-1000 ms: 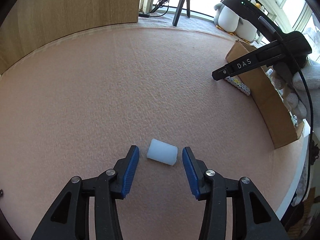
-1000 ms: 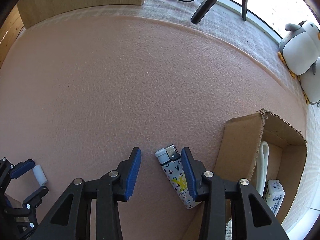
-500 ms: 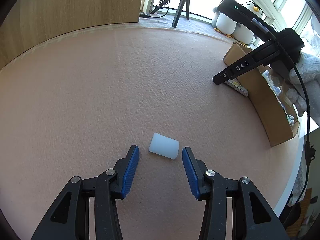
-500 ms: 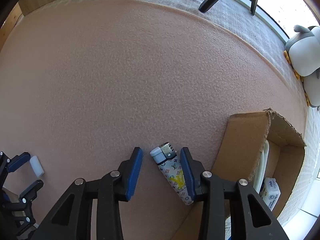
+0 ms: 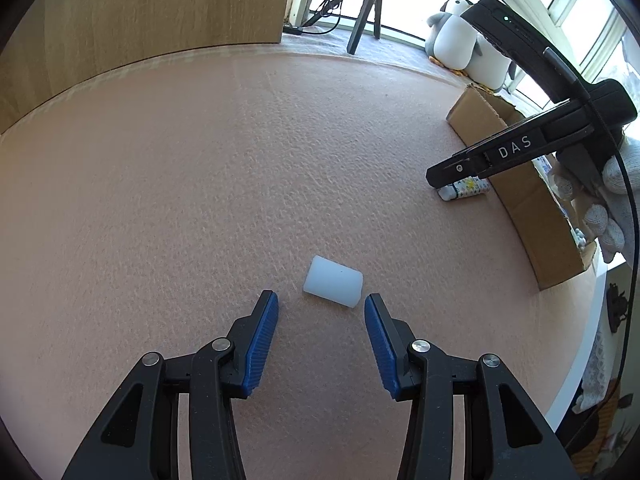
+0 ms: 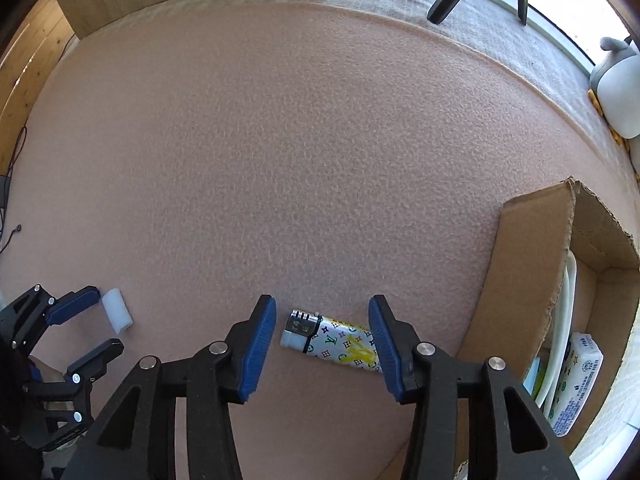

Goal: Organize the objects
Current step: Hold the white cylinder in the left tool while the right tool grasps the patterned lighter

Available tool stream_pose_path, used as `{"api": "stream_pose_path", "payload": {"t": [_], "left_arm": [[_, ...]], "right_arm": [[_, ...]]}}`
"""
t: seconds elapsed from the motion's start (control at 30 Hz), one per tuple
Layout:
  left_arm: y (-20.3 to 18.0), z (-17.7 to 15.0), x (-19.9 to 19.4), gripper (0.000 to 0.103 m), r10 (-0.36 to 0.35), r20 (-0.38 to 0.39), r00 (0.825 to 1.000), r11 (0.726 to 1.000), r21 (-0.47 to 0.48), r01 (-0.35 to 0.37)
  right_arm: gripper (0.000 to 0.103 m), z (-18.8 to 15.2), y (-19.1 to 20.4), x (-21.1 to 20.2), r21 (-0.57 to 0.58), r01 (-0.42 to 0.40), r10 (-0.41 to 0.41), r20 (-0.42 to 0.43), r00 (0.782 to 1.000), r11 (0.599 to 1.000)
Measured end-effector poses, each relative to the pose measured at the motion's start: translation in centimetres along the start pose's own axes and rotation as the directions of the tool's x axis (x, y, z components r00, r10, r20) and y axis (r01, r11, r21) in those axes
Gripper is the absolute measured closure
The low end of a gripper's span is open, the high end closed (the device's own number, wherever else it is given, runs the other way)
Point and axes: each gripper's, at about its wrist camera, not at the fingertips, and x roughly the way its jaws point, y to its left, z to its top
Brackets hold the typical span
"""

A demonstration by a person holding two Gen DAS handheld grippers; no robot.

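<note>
The left gripper is spread wide over the pink bench, with a small white cylinder lying on its side just ahead of the fingertips, touching neither. The right gripper is also spread, its fingers on either side of a patterned lighter lying flat on the bench beside an open cardboard box that holds a tissue packet.

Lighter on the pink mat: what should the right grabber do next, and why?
Probably close. The right gripper is open, with a blue finger on each side of the lighter, which lies flat on the mat beside the cardboard box. Squeezing gently should grab it for the box.
</note>
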Motion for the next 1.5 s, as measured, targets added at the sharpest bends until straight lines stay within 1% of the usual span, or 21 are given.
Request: {"api": "stream_pose_path", "payload": {"t": [0.13,0.23,0.33,0.4,0.5,0.53,0.57,0.6,0.63,0.67,0.7,0.77,0.9,0.97,1.1,1.17,1.27,1.3,1.33,1.37,1.5], "left_arm": [[0.1,0.1,0.0,0.054,0.004,-0.007,1.000,1.000,0.002,-0.004],[0.1,0.2,0.1,0.054,0.008,-0.009,1.000,1.000,0.003,-0.008],[0.1,0.1,0.1,0.054,0.008,-0.010,1.000,1.000,0.003,-0.008],[0.1,-0.2,0.0,0.054,0.007,-0.009,1.000,1.000,0.000,-0.007],[0.0,-0.3,-0.2,0.054,0.008,-0.009,1.000,1.000,-0.001,-0.008],[0.0,-0.3,-0.2,0.054,0.009,-0.008,1.000,1.000,-0.002,-0.009],[0.0,-0.4,-0.3,0.054,0.011,-0.008,1.000,1.000,-0.003,-0.011],[0.2,-0.5,-0.4,0.054,0.013,-0.008,1.000,1.000,-0.005,-0.013],[0.2,-0.5,-0.4,0.054,0.015,-0.008,1.000,1.000,-0.006,-0.015],[0.2,-0.5,-0.4,0.054,0.016,-0.008,1.000,1.000,-0.006,-0.016],[0.1,-0.4,-0.4,0.054,0.018,-0.009,1.000,1.000,-0.004,-0.018],[-0.1,-0.2,-0.2,0.054,0.024,-0.010,1.000,1.000,0.003,-0.024],[-1.0,0.1,0.0,0.054,0.040,-0.010,0.999,0.998,0.038,-0.040],[-1.4,0.3,0.2,0.054,0.058,-0.008,0.998,0.997,0.057,-0.058],[-1.8,0.5,0.5,0.054,0.081,-0.014,0.997,0.994,0.073,-0.080],[-2.0,0.5,0.6,0.054,0.095,-0.017,0.995,0.991,0.093,-0.093],[-2.3,0.5,0.7,0.055,0.109,-0.022,0.994,0.988,0.111,-0.106],[-2.3,0.6,0.8,0.055,0.111,-0.023,0.994,0.988,0.112,-0.108],[-2.3,0.7,0.8,0.056,0.112,-0.024,0.993,0.988,0.113,-0.109],[-2.3,0.7,0.8,0.057,0.113,-0.025,0.993,0.987,0.113,-0.110],[-2.4,0.9,1.0,0.063,0.121,-0.026,0.992,0.986,0.119,-0.117]], "right_arm": [[0.055,-0.8,-1.0,0.5,0.010,0.007,-0.006,-0.026,1.000,1.000],[0.051,-2.3,-1.1,0.7,0.038,-0.014,0.016,-0.043,0.999,0.999],[0.051,-3.4,-1.5,0.4,0.119,-0.113,0.121,-0.064,0.991,0.986],[0.051,-4.9,-1.1,0.5,0.159,-0.184,0.198,-0.077,0.977,0.970],[0.051,-6.6,-0.8,0.1,0.167,-0.278,0.291,-0.064,0.955,0.946],[0.051,-7.1,-0.8,-0.3,0.156,-0.276,0.285,-0.042,0.958,0.949],[0.051,-7.7,-0.6,-0.9,0.134,-0.236,0.240,-0.010,0.971,0.962],[0.051,-8.5,-0.6,-1.3,0.103,-0.166,0.165,0.019,0.986,0.981],[0.051,-8.4,-0.6,-1.3,0.075,-0.098,0.095,0.045,0.994,0.992],[0.051,-8.5,-0.5,-1.3,0.058,-0.060,0.056,0.067,0.996,0.997],[0.051,-9.0,-0.4,-1.4,0.056,-0.063,0.059,0.079,0.995,0.996],[0.053,-9.8,-0.3,-1.4,0.073,-0.101,0.093,0.103,0.990,0.992],[0.059,-10.4,0.8,-1.3,0.070,-0.059,0.048,0.147,0.988,0.996],[0.060,-10.5,2.4,-1.0,0.066,-0.058,0.047,0.158,0.986,0.996],[0.061,-12.0,2.9,-0.7,0.079,-0.049,0.034,0.191,0.981,0.996],[0.065,-12.4,3.9,0.1,0.102,-0.074,0.053,0.193,0.980,0.992],[0.071,-13.4,3.5,0.0,0.105,-0.054,0.030,0.222,0.975,0.993],[0.071,-13.6,3.4,0.0,0.106,-0.053,0.028,0.224,0.974,0.993],[0.073,-14.4,4.3,-0.4,0.108,-0.055,0.029,0.227,0.973,0.993],[0.075,-14.8,4.4,-0.9,0.111,-0.057,0.030,0.230,0.973,0.992],[0.079,-15.1,3.5,-0.9,0.111,-0.061,0.033,0.241,0.970,0.992]]}}
